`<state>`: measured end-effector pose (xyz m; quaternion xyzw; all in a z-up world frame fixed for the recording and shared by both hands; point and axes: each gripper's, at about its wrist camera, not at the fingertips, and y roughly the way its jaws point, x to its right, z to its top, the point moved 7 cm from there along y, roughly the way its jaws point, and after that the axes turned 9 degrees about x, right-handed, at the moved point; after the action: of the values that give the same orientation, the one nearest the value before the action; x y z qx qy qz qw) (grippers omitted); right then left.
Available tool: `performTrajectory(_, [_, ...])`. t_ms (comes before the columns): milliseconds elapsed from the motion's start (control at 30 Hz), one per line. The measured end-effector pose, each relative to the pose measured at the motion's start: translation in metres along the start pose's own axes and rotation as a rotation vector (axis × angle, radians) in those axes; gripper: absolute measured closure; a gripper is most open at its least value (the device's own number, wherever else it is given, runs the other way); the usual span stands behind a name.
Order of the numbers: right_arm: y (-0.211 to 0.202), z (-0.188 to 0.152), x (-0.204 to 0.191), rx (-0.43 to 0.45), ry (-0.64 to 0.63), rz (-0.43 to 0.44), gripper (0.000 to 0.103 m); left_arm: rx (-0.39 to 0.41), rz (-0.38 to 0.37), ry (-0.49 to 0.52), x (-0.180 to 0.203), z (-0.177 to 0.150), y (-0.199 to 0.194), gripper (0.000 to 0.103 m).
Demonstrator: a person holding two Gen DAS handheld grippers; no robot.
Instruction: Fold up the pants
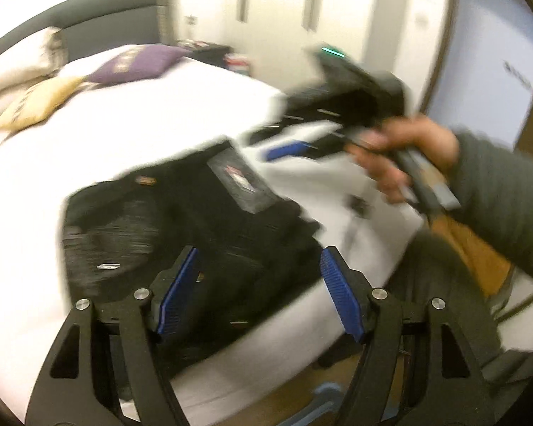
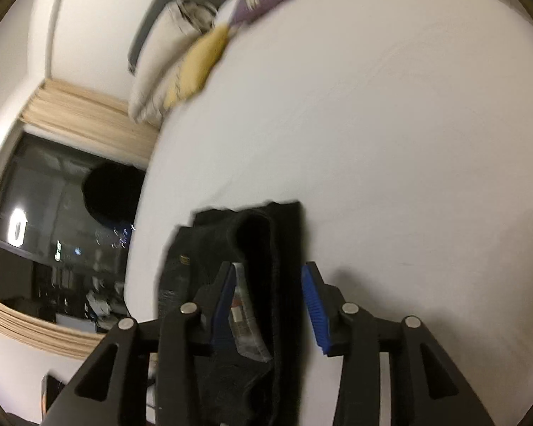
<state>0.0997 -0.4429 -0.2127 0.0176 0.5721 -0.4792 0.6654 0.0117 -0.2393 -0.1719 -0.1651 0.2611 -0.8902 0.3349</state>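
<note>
Pants (image 2: 266,284) are lying folded on the bed (image 2: 408,159), long axis running toward twelve o'clock between my right hand-held gripper (image 2: 272,305), jaws spread and unpressed; my left hand-held gripper (image 1: 257,291) is hovering spread above them.

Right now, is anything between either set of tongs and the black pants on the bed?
Nothing visible. The left tongs stand open directly over the black pants on the white bed. The right tongs straddle a fold, pads not pressing. Pillows lie far off.
</note>
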Motion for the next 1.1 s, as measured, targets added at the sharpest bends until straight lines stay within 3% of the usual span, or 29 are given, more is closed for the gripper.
performTrajectory(100, [-0.021, -0.012, -0.039, 0.025, -0.022, 0.147, 0.06, 0.023, 0.036, -0.116, -0.051, 0.007, -0.006, 0.033])
performTrajectory(200, [-0.017, -0.041, -0.069, -0.019, -0.046, 0.257, 0.06, 0.002, 0.048, -0.186, -0.079, 0.0, 0.004, 0.033])
performTrajectory(267, [-0.005, -0.06, -0.07, -0.056, -0.044, 0.261, 0.06, -0.047, 0.044, -0.212, -0.087, -0.012, 0.014, 0.033])
performTrajectory(333, [0.013, -0.081, -0.048, -0.1, -0.004, 0.194, 0.06, -0.099, 0.029, -0.227, -0.084, -0.036, 0.029, 0.033])
performTrajectory(367, [0.021, -0.093, -0.028, -0.118, 0.007, 0.128, 0.072, -0.096, 0.039, -0.217, -0.08, -0.043, 0.031, 0.033])
performTrajectory(433, [0.023, -0.102, -0.002, -0.094, 0.066, 0.122, 0.103, -0.082, 0.061, -0.191, -0.072, -0.054, 0.032, 0.033])
performTrajectory(533, [0.006, -0.103, 0.016, -0.042, 0.146, 0.162, 0.103, -0.082, 0.034, -0.178, -0.063, -0.053, 0.029, 0.033])
performTrajectory(600, [-0.008, -0.096, 0.013, -0.032, 0.092, 0.118, 0.1, -0.077, 0.004, -0.208, -0.063, -0.045, 0.023, 0.033])
performTrajectory(700, [-0.024, -0.073, -0.011, 0.003, 0.038, 0.134, 0.089, -0.007, -0.005, -0.233, -0.08, -0.022, 0.009, 0.033])
performTrajectory(767, [-0.023, -0.046, -0.044, 0.02, -0.015, 0.181, 0.065, 0.036, -0.001, -0.233, -0.087, -0.007, 0.003, 0.033])
performTrajectory(800, [-0.018, -0.038, -0.057, 0.012, -0.033, 0.2, 0.06, 0.035, -0.004, -0.233, -0.087, -0.005, 0.005, 0.033])
performTrajectory(867, [0.006, -0.022, -0.099, -0.041, -0.093, 0.26, 0.055, 0.003, -0.006, -0.226, -0.088, -0.01, 0.017, 0.033])
performTrajectory(967, [0.071, -0.013, -0.157, -0.195, -0.16, 0.345, 0.048, -0.045, -0.04, -0.208, -0.076, -0.035, 0.02, 0.033])
performTrajectory(1100, [0.157, -0.028, -0.184, -0.39, -0.161, 0.362, 0.047, -0.034, 0.001, -0.123, -0.061, -0.055, 0.032, 0.033])
